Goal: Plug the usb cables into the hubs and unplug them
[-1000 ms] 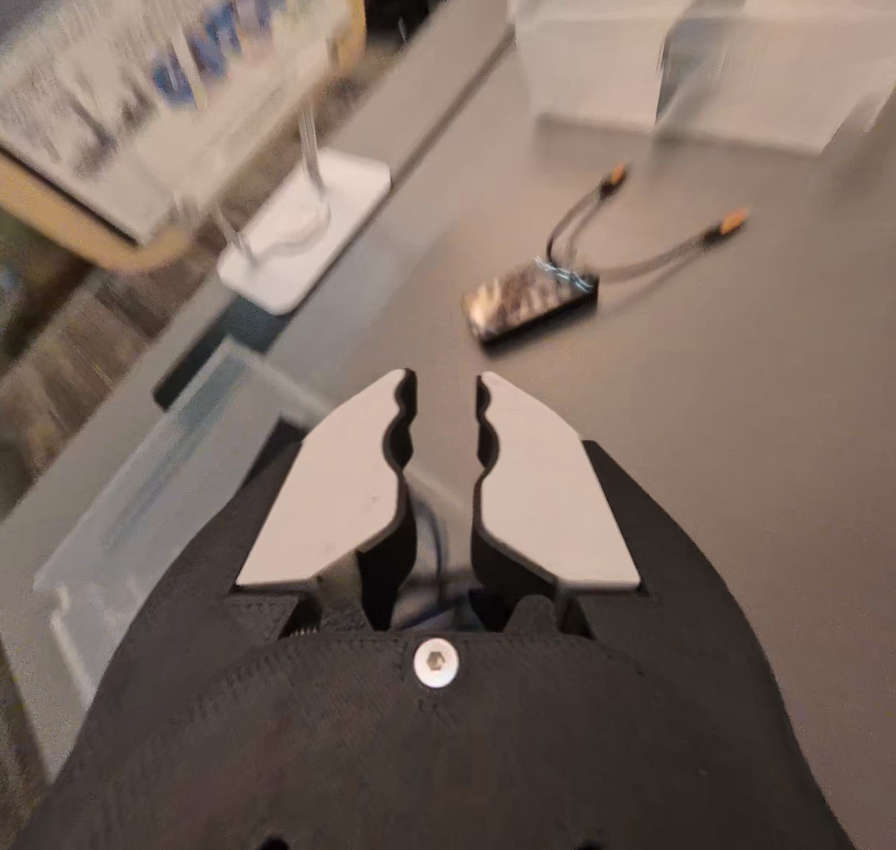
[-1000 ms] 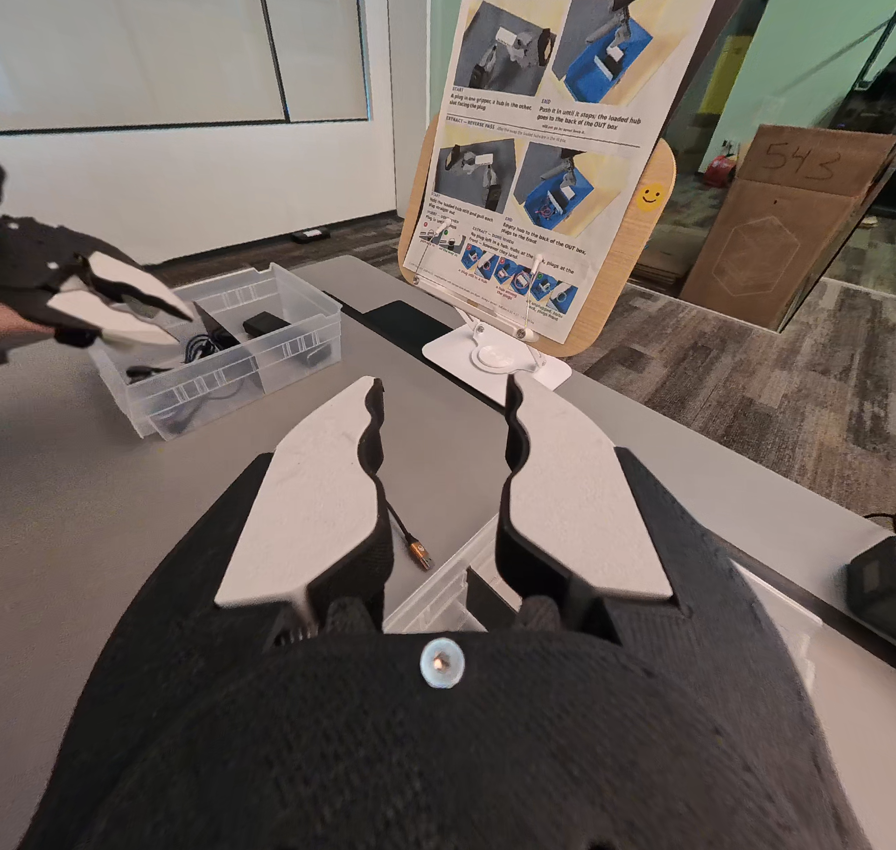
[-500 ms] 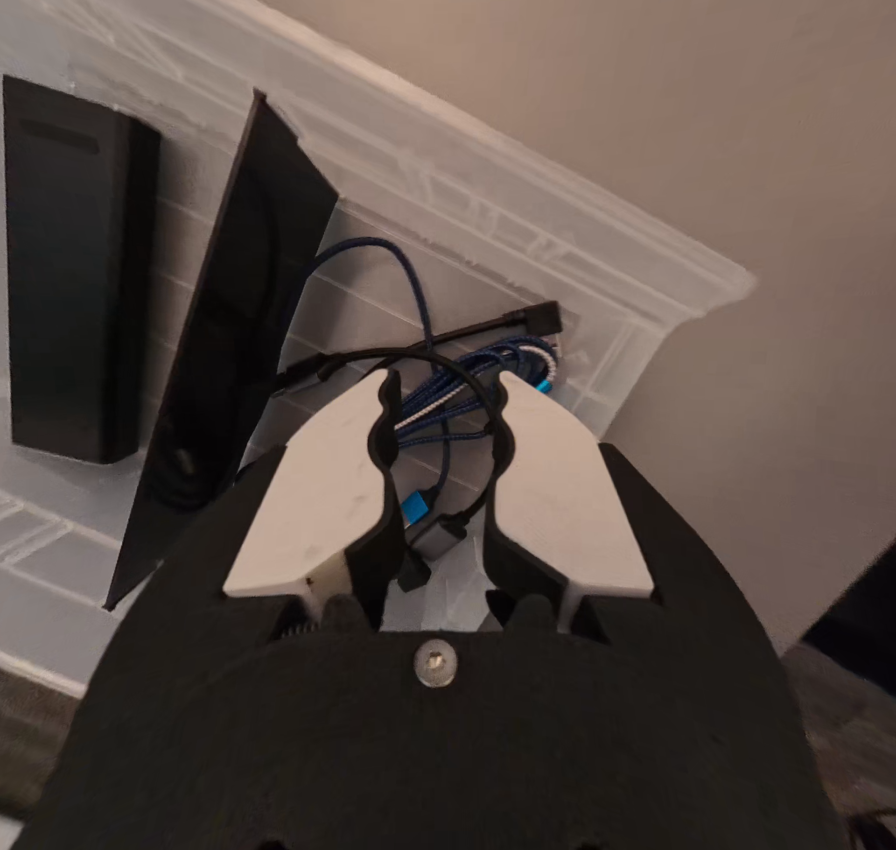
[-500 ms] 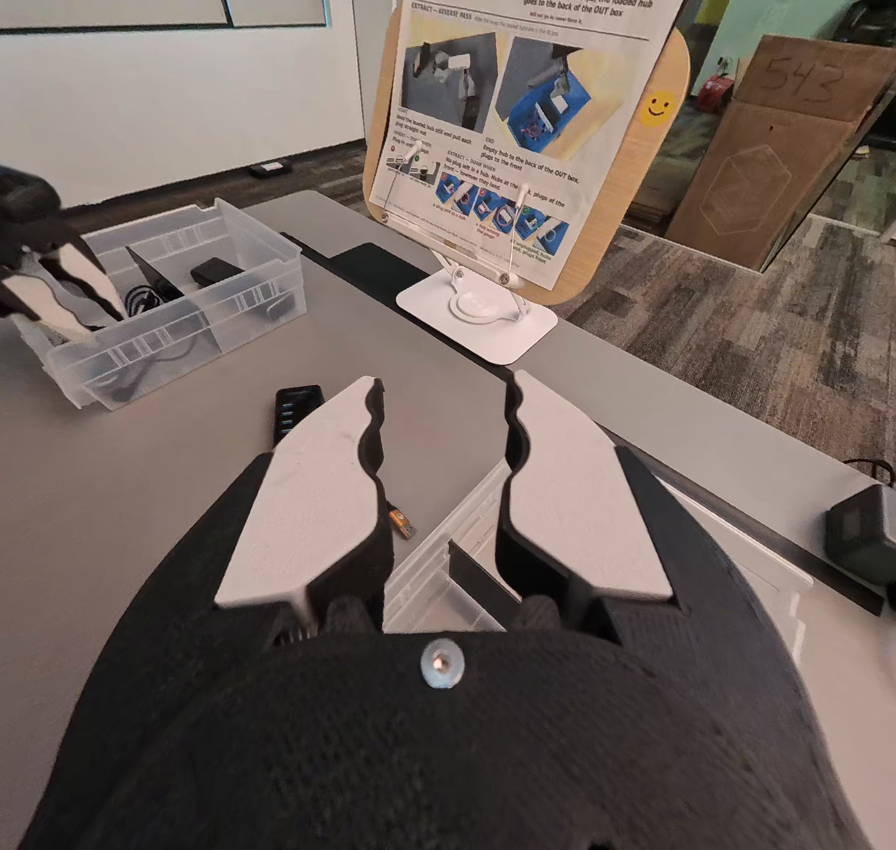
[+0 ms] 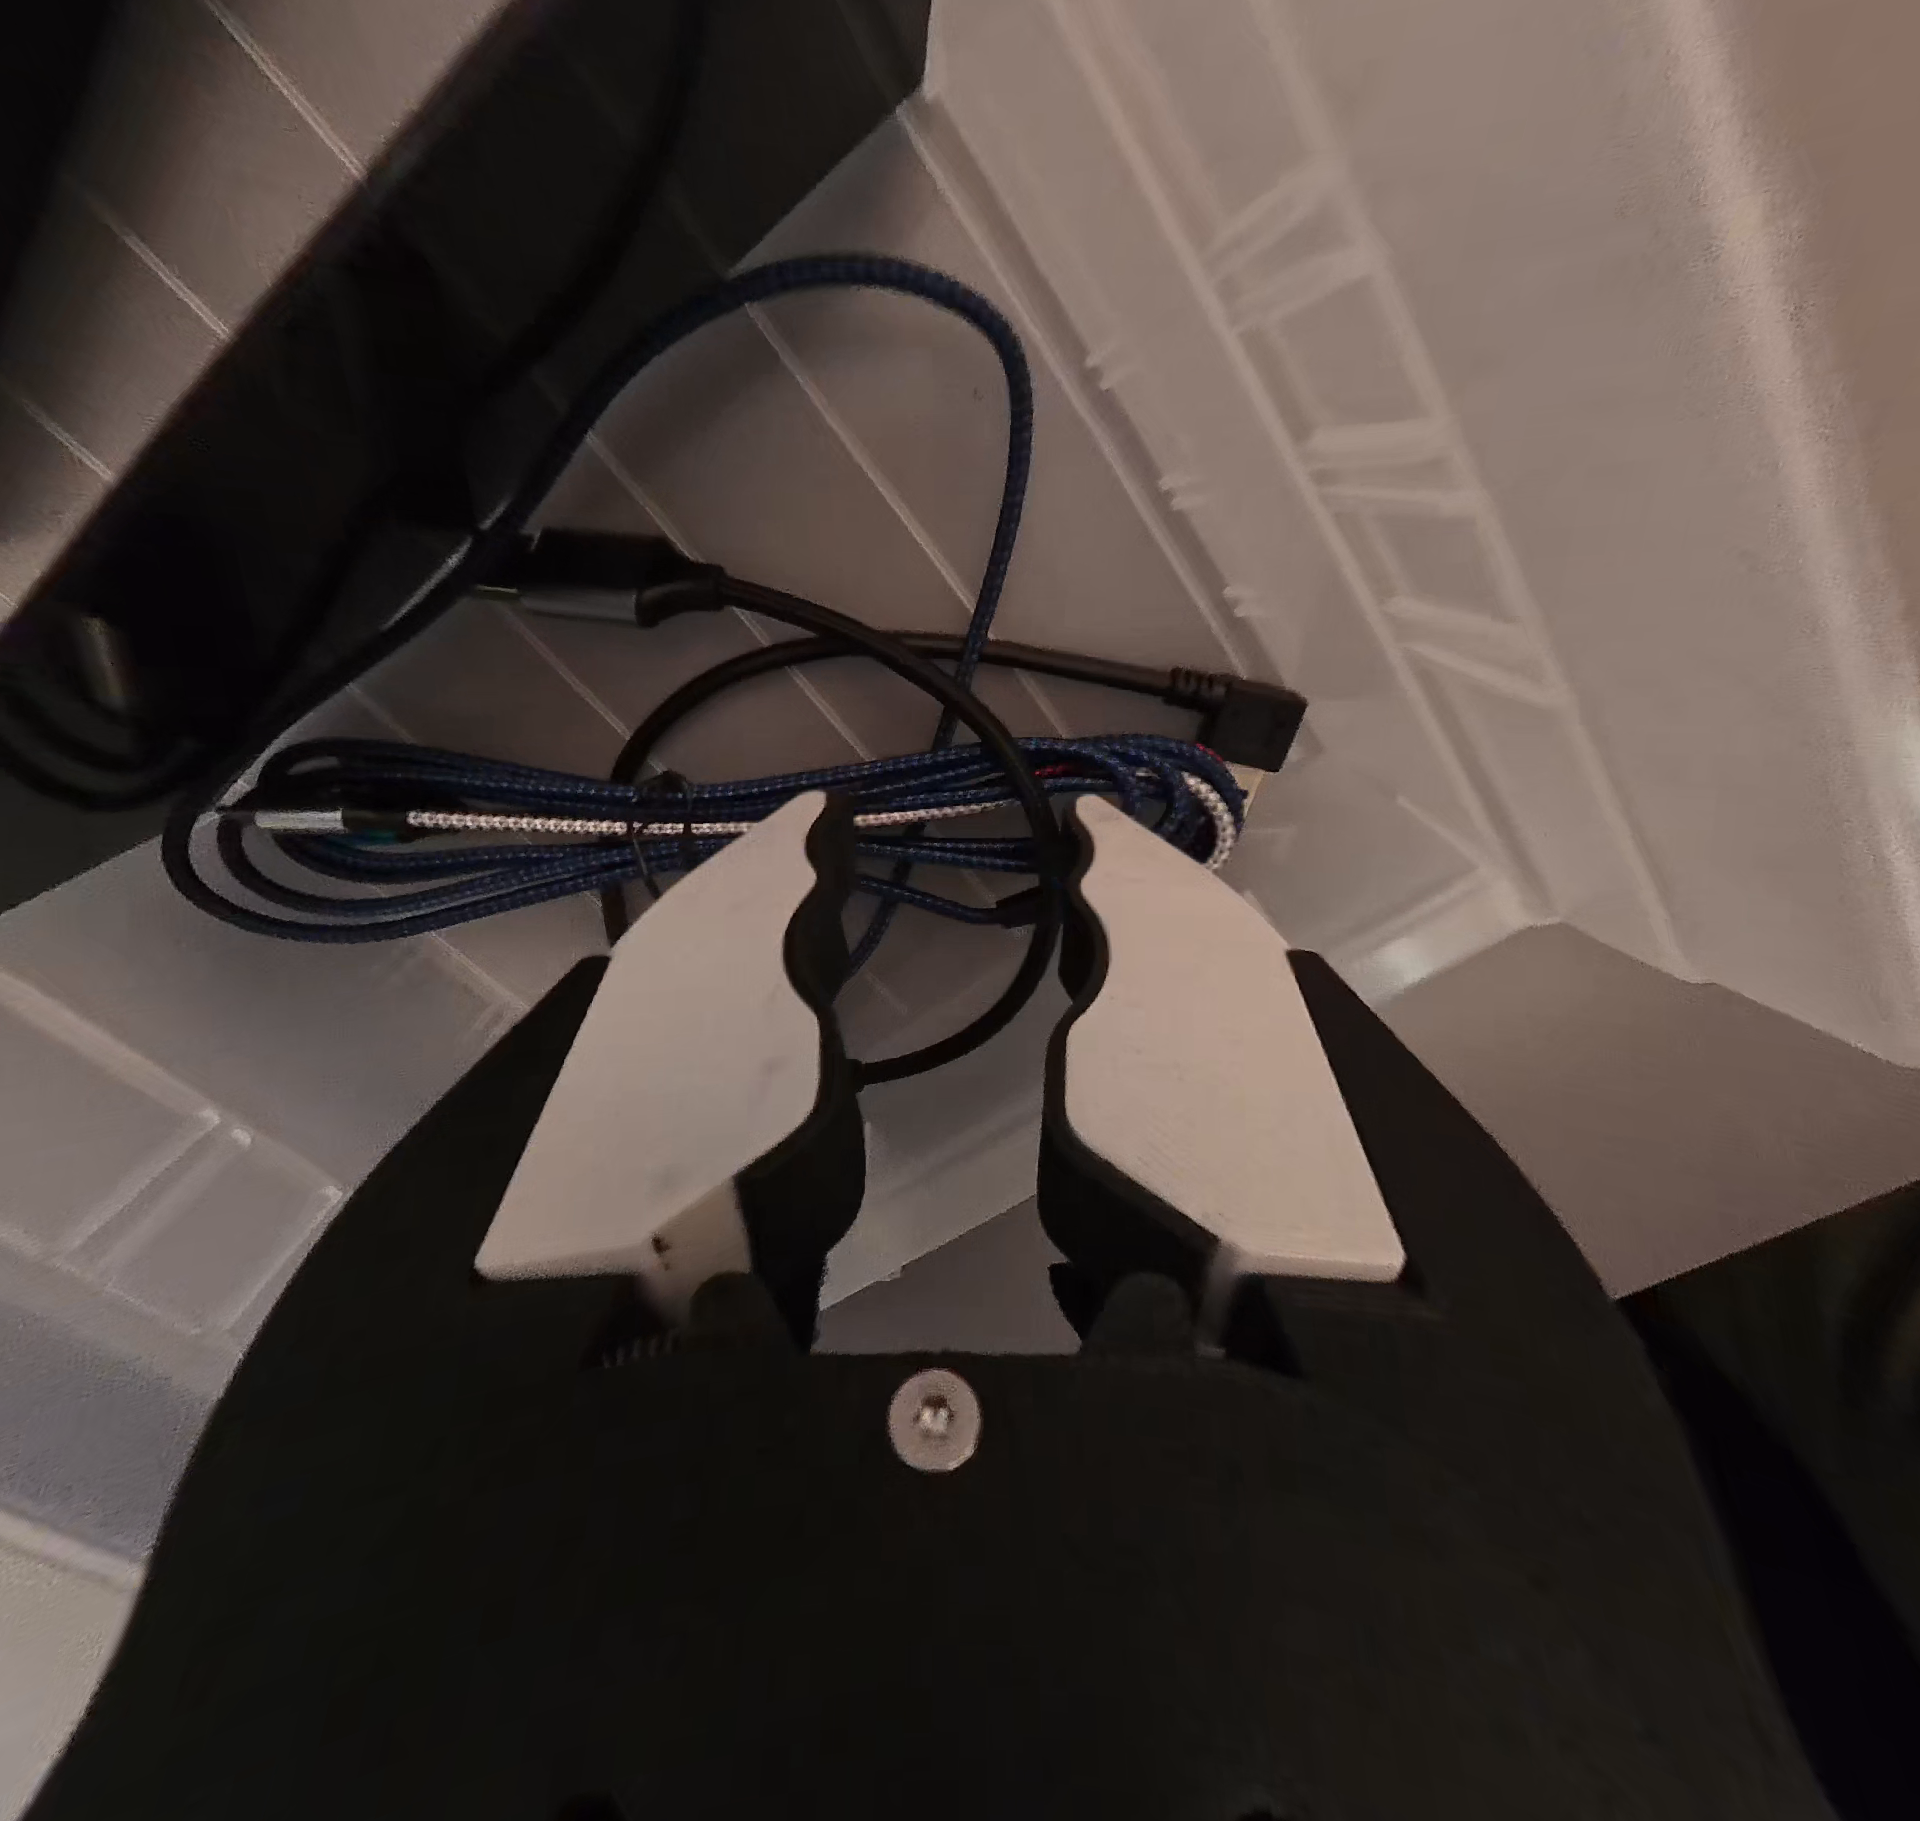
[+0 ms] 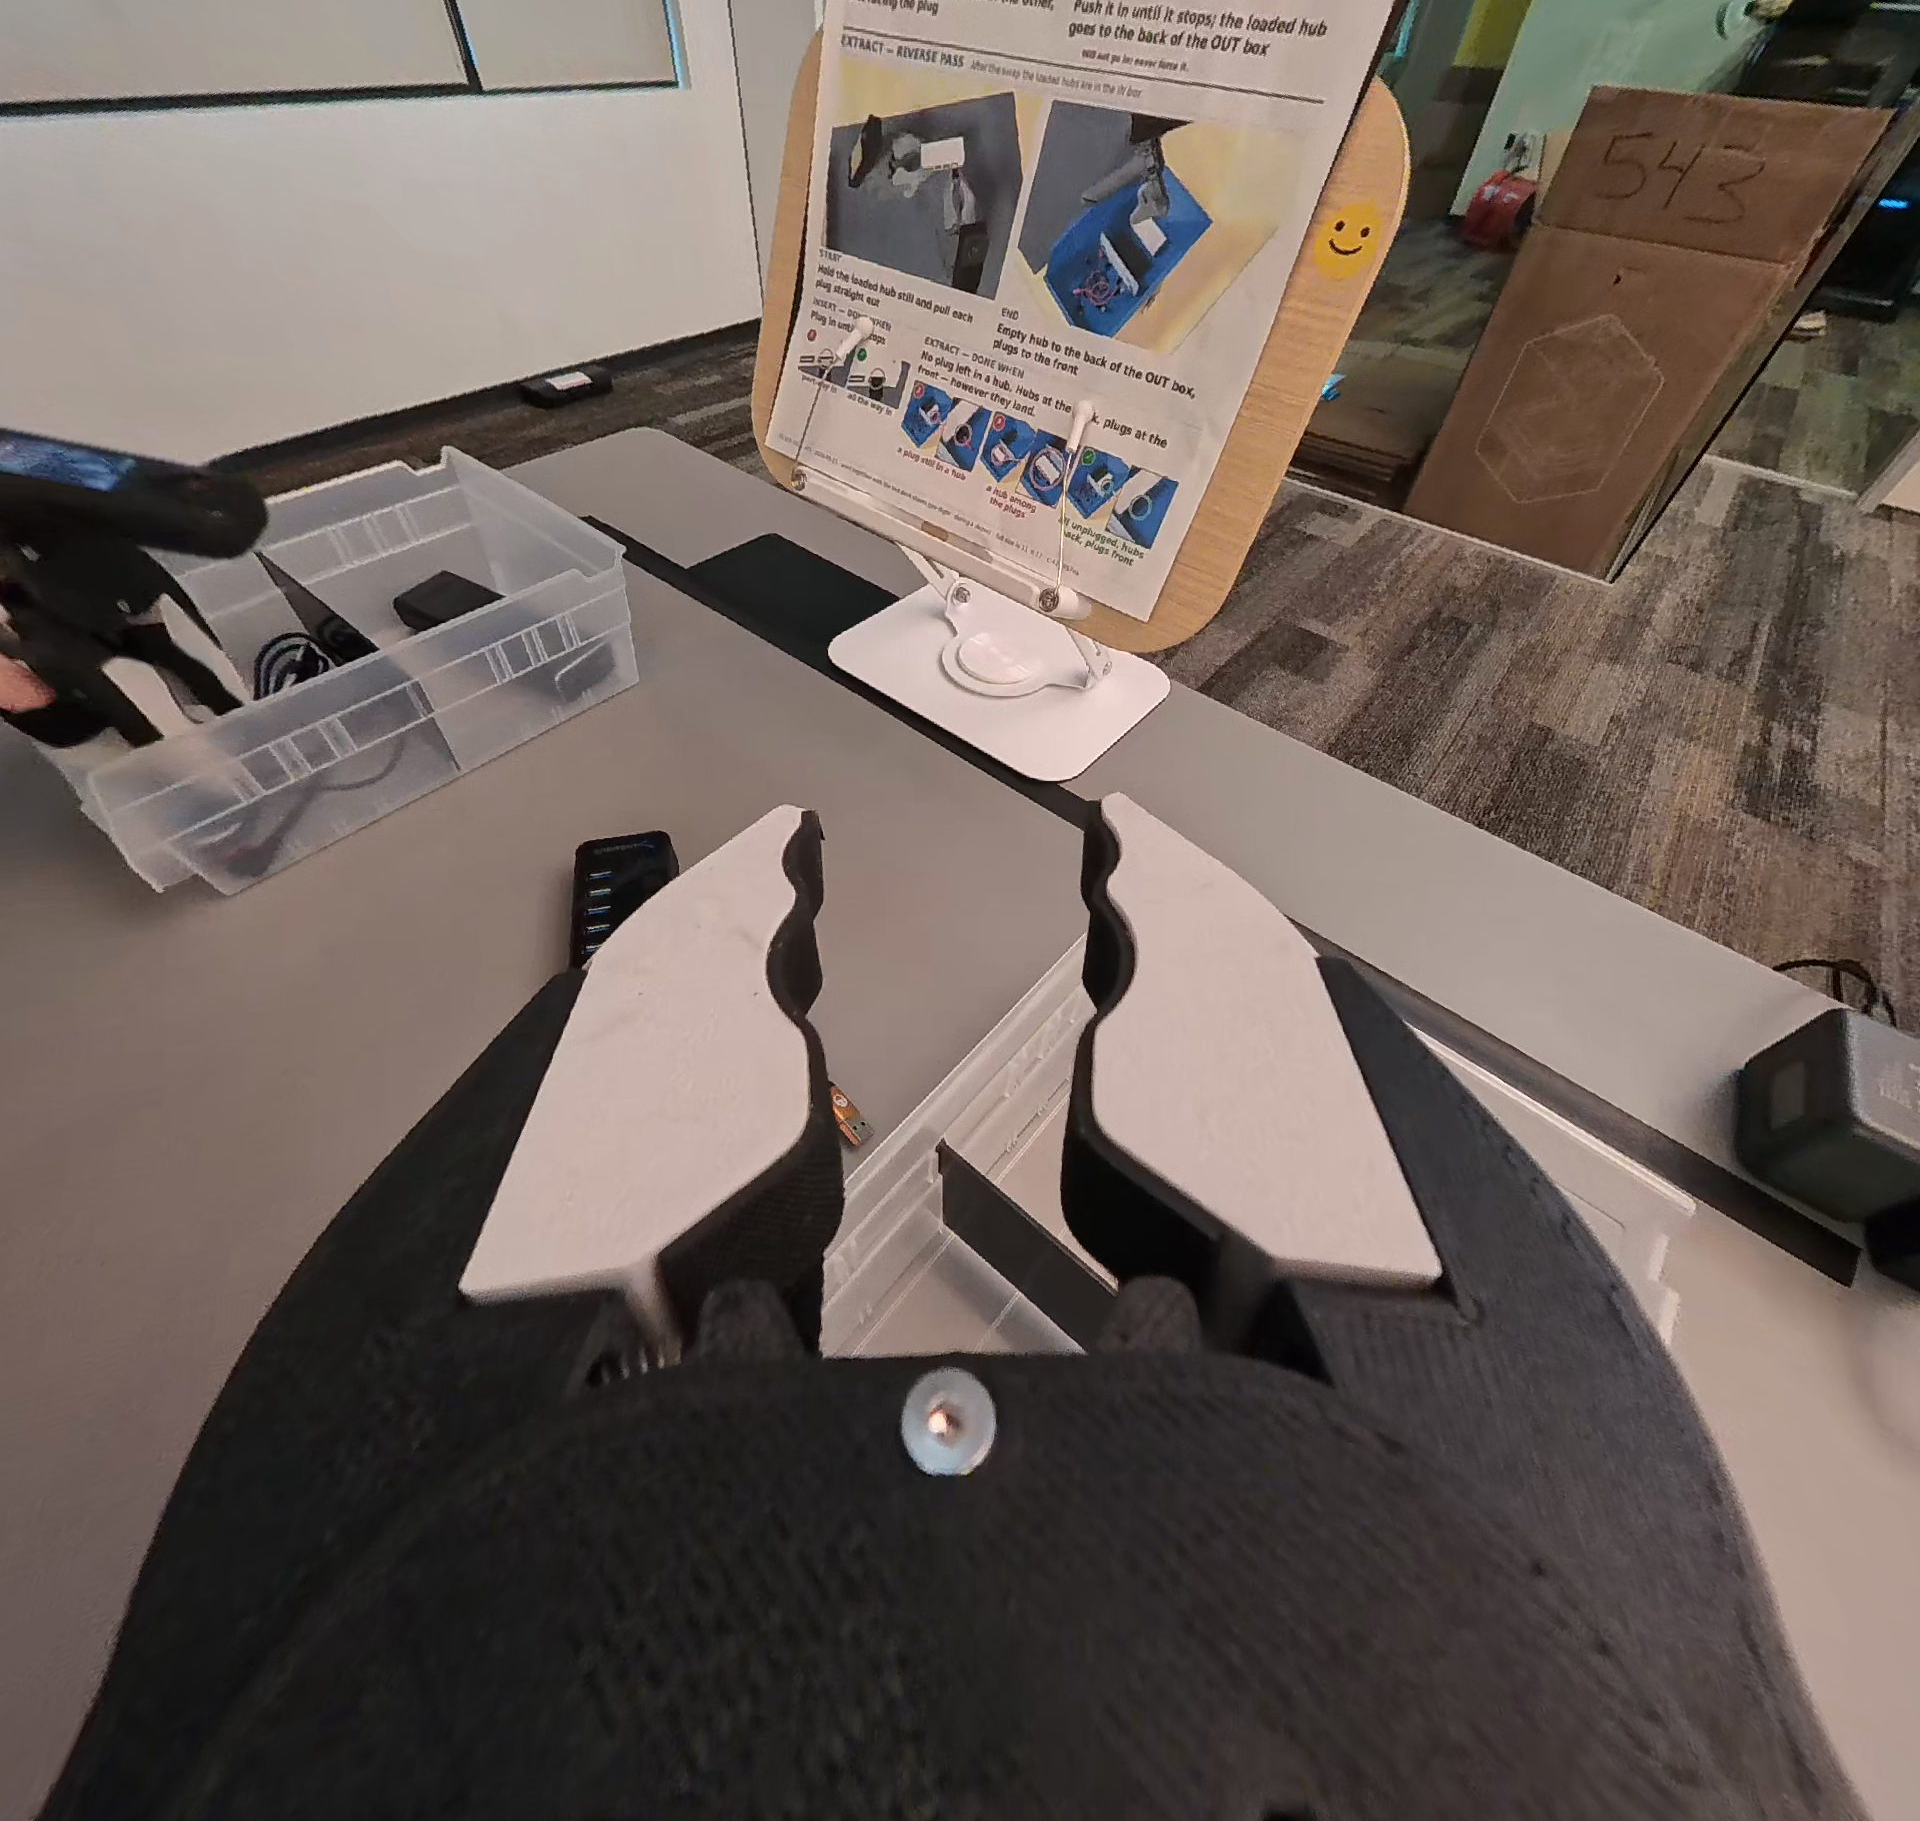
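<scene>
My left gripper is open and points down into a clear plastic bin. Its tips hover over a bundle of blue braided cables and a looped black cable with an angled plug. A black divider leans across the bin. In the right wrist view that gripper dips into the same bin at far left. My right gripper is open and empty above the grey table. A black USB hub and an orange-tipped plug lie just beyond its left finger.
A second clear bin with a black divider sits under my right gripper. An instruction board on a white stand stands at the table's far edge. A dark box is at the right. A cardboard box stands on the floor beyond. One gripper's finger ends stand about 50 cm off the other's.
My left gripper swung from the table into the bin, then dropped closer to the cables and opened wider. My right gripper tilted down slightly, bringing the hub into view.
</scene>
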`<state>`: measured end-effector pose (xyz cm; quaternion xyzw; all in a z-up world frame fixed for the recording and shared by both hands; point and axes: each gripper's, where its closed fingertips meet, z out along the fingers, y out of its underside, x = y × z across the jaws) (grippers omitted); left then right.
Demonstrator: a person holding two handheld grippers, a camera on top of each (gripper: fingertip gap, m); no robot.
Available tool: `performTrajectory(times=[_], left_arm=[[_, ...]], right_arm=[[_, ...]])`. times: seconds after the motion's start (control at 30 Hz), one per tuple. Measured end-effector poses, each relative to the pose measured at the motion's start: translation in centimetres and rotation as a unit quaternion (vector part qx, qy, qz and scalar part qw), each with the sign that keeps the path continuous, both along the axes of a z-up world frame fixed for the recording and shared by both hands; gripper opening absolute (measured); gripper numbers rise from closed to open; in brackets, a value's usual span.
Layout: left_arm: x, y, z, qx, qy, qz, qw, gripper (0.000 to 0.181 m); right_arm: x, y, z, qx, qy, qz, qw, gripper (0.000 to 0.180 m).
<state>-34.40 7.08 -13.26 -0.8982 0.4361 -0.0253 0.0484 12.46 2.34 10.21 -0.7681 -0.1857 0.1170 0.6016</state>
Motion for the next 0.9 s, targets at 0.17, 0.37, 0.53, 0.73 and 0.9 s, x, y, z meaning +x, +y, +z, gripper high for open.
performTrajectory(times=[0.17,0.37,0.53,0.73,0.9], left_arm=[[0.7,-1.3,0.0,-0.04,-0.019,-0.023,0.999,0.006],[0.3,-1.5,2.8,-0.055,-0.059,-0.007,0.997,0.003],[-0.3,-0.5,8.7,-0.004,-0.123,0.007,0.992,0.003],[0.2,0.6,18.3,0.084,-0.191,0.012,0.978,0.003],[7.5,-2.8,24.8,0.091,-0.346,-0.047,0.933,0.003]], right_arm=[[0.3,-0.2,0.3,0.005,0.006,-0.001,1.0,0.049],[0.7,-0.6,0.7,0.012,0.014,0.0,1.0,0.048],[0.8,-0.7,1.0,0.017,0.026,0.006,0.999,0.048],[-0.4,-0.7,0.9,0.015,0.024,0.025,0.999,0.048],[-2.4,-0.7,0.9,0.014,0.017,0.049,0.999,0.048]])
